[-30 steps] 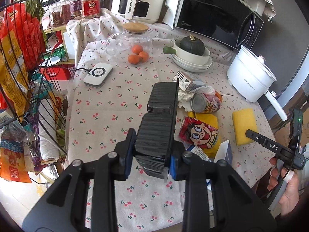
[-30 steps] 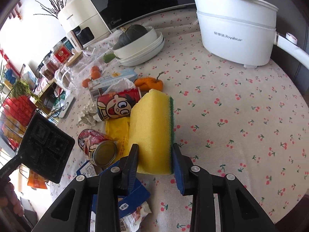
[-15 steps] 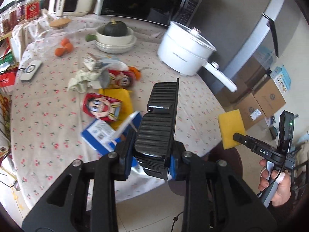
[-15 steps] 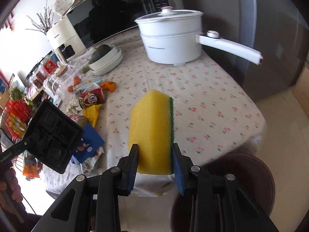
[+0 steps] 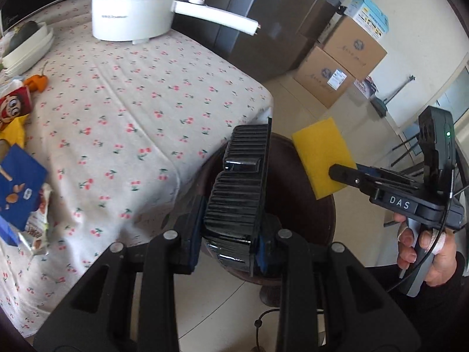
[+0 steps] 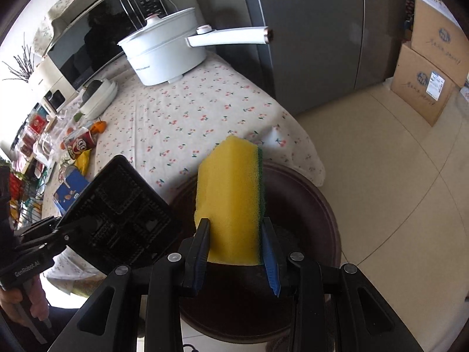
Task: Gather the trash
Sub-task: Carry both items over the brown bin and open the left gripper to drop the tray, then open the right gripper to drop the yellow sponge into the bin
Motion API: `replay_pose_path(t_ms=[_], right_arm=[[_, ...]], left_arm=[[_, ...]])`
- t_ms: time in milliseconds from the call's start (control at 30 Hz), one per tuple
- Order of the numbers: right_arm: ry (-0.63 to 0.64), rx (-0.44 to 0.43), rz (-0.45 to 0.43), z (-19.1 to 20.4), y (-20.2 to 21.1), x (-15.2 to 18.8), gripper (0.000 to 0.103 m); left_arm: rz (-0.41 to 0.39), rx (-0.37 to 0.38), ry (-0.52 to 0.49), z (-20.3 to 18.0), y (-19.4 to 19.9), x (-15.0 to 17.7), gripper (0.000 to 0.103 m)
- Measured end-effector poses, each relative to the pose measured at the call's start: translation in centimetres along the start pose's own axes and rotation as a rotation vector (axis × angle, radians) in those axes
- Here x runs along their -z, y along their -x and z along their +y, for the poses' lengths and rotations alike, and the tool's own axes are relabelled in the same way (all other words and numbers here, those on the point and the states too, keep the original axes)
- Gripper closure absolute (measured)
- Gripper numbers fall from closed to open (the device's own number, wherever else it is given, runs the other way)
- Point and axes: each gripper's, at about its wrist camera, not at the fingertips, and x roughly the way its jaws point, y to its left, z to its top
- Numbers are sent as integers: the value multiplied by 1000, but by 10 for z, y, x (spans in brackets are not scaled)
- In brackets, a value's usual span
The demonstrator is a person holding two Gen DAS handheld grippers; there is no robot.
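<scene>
Trash from the table is what I'm gathering, and right now I carry two pieces over the round dark bin [image 6: 316,205] that stands on the floor just past the table's [image 5: 140,94] corner. My left gripper [image 5: 231,234] is clamped on a black ribbed plastic tray [image 5: 243,182], held on edge above the bin's near rim; my right gripper [image 6: 236,252] is closed around a yellow sponge [image 6: 228,199] with a green scouring face, upright over the bin's mouth. I judge this to be the drop step: both items sit above the opening, not yet let go. Next I should spread each claw so the pieces fall clear inside, the tray first perhaps, since it hangs nearer the rim and could catch the edge. More litter waits on the cloth: a blue packet [image 5: 20,182], a red cartoon can [image 5: 14,105] and a yellow wrapper [image 5: 13,132], well apart from the white pot [image 5: 132,6].
</scene>
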Motion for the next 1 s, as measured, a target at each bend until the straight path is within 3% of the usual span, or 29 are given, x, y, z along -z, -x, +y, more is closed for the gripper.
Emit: replay_pose_path(t_ms=[200,567,633,700,900,1000], right_arm=[[-25,22,22,-20,-3,8,68],[-34,44,44,-30,-9,12,68],[-39,46,47,-30,-9,12,68],[-39,48,52,-30,-10,13,68],[-23,54,105,-24,-22,15,68],[-11,59,143,-17,-33,18,67]], left_arm=[[88,11,-3,-11,-38,3,71],[141,17,-32,-9,-58,4,70],[115,-4,-27,-6,-51,4,57],[78,-29,-28,-3,-39,3,35],[-12,-120,-28,15,-3,1,19],[-48,-172,-12,26,13,0,17]])
